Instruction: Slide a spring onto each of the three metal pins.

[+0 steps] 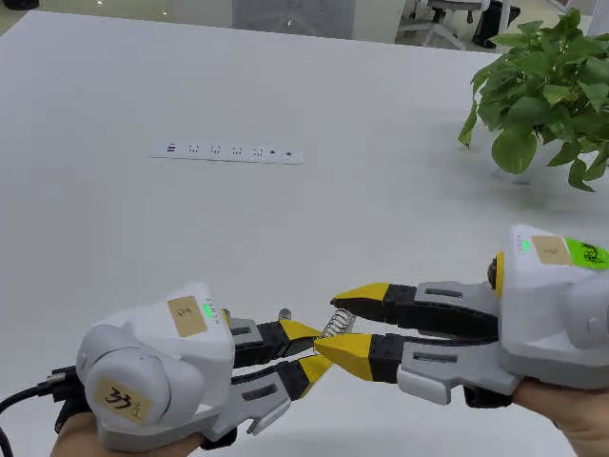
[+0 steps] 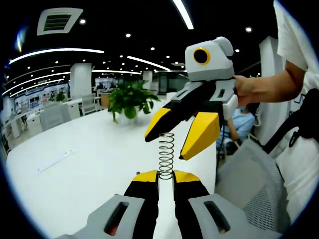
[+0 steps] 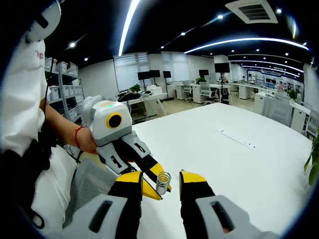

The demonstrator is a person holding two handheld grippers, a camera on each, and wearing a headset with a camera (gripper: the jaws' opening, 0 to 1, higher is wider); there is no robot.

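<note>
A small metal spring (image 1: pixel 335 322) stands out from the tips of my left gripper (image 1: pixel 322 348). That gripper is shut on a metal pin whose bare end (image 1: pixel 284 312) pokes out behind its upper jaw. In the left gripper view the spring (image 2: pixel 166 152) rises straight from my shut jaws, and the right gripper (image 2: pixel 165 148) straddles its top. My right gripper (image 1: pixel 325 324) is open, one yellow jaw on each side of the spring without pinching it. In the right gripper view the spring (image 3: pixel 163 182) sits in the gap between my jaws, with the left gripper (image 3: pixel 158 175) behind it.
Both grippers hover over a white table (image 1: pixel 143 219) near its front edge. A white power strip (image 1: pixel 226 151) lies mid-table. A potted green plant (image 1: pixel 542 95) stands at the far right. A person's hand and sleeve (image 2: pixel 259 87) are behind the right gripper.
</note>
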